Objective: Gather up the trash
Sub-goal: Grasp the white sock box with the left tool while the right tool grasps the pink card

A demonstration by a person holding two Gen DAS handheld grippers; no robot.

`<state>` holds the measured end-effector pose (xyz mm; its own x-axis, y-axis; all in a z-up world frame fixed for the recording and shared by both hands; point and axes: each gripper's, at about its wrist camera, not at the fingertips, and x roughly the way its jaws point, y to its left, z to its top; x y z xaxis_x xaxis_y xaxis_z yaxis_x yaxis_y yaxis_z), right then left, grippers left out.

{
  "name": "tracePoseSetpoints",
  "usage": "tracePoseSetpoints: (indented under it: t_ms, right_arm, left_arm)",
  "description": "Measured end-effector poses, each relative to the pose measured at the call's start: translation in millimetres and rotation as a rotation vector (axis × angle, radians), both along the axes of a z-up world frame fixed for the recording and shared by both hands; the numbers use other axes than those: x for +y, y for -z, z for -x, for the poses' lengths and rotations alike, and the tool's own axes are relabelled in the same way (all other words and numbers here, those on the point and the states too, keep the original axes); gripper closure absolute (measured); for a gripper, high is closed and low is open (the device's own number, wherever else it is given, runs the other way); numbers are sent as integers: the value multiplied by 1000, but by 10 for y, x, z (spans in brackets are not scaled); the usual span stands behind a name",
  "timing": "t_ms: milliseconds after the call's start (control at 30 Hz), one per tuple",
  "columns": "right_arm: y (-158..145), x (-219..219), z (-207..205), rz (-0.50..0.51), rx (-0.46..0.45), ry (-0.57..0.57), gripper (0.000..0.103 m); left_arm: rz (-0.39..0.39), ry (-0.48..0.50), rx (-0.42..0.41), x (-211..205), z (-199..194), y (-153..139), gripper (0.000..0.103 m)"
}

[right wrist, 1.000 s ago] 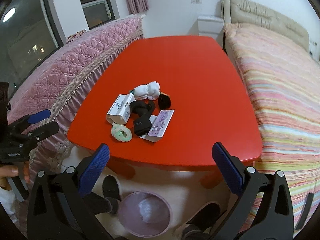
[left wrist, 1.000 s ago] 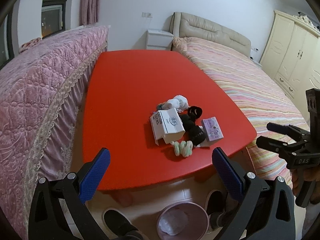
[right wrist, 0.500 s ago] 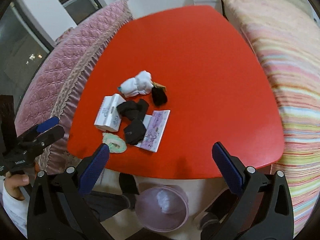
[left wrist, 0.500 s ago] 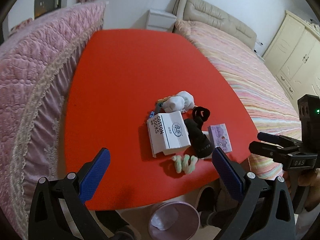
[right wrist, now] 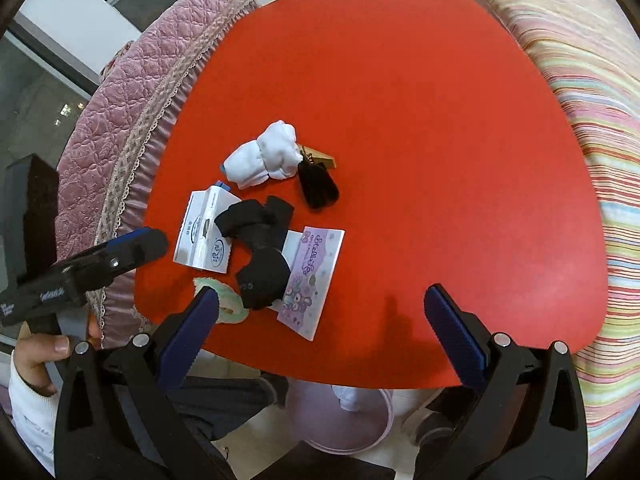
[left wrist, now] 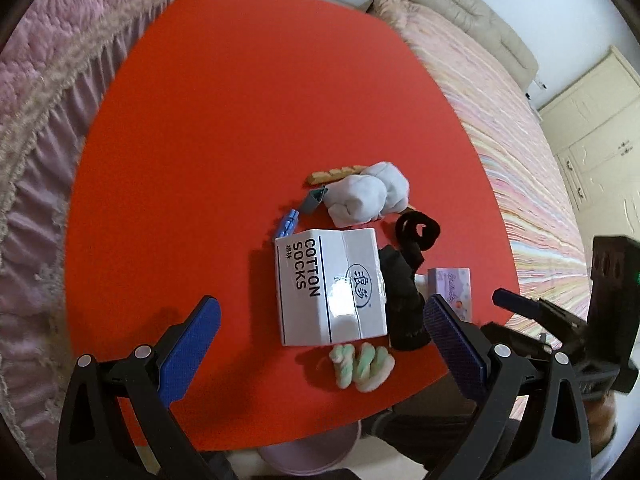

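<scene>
A small heap lies near the front edge of the red table (left wrist: 240, 100) (right wrist: 420, 100). In it are a white "COTTON SOCKS" box (left wrist: 330, 286) (right wrist: 202, 240), white rolled socks (left wrist: 366, 194) (right wrist: 266, 156), black socks (left wrist: 404, 300) (right wrist: 260, 248), a green-white sock roll (left wrist: 362, 364) (right wrist: 226, 300), and a purple printed card (left wrist: 452, 290) (right wrist: 312, 280). My left gripper (left wrist: 320, 344) hovers open just above the box. Over the table's front edge my right gripper (right wrist: 322, 328) stays open, empty, right of the heap. A pink bin (right wrist: 340, 420) (left wrist: 312, 452) stands on the floor below.
A pink quilted sofa (left wrist: 48, 60) (right wrist: 132, 100) runs along the table's left side, a striped bed (left wrist: 500, 100) (right wrist: 592, 120) along the right. Small blue and grey clips (left wrist: 298, 214) and a wooden clothespin (left wrist: 336, 172) lie behind the box. The person's legs are under the table edge.
Both grippers have moved forward and down over the table, so the heap looks larger. The left one now hangs right above the sock box. Both stay open.
</scene>
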<state>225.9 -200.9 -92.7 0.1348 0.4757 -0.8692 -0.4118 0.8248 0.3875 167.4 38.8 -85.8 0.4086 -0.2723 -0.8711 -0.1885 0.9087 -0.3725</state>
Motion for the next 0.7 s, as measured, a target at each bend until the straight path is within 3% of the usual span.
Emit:
tracePoseSetpoints:
  t_ms: [200,267,500,600,633,700]
  right_arm:
    - [79,-23,-22,-14,17,-5,5]
    - [107,-28,-36,-17,32,-6,17]
    - [173,-1,-64,-36,58,-19,35]
    - [191,39,-71,-45,68,-19,45]
    - [197,48,-67,-47,73,-19,53]
    - [198,55,-58,-54,77,-20,64]
  left_arm:
    - [38,-2,26,-42,-95,121,6]
    - [36,-5,35,-29,-114,152,6]
    - [44,13,51,-25,-64,225,7]
    - [49,25,58,-43,-29,232,19]
    - [50,29,60,-31,-24,240,21]
    - [54,35,68,-24,-2,265,36]
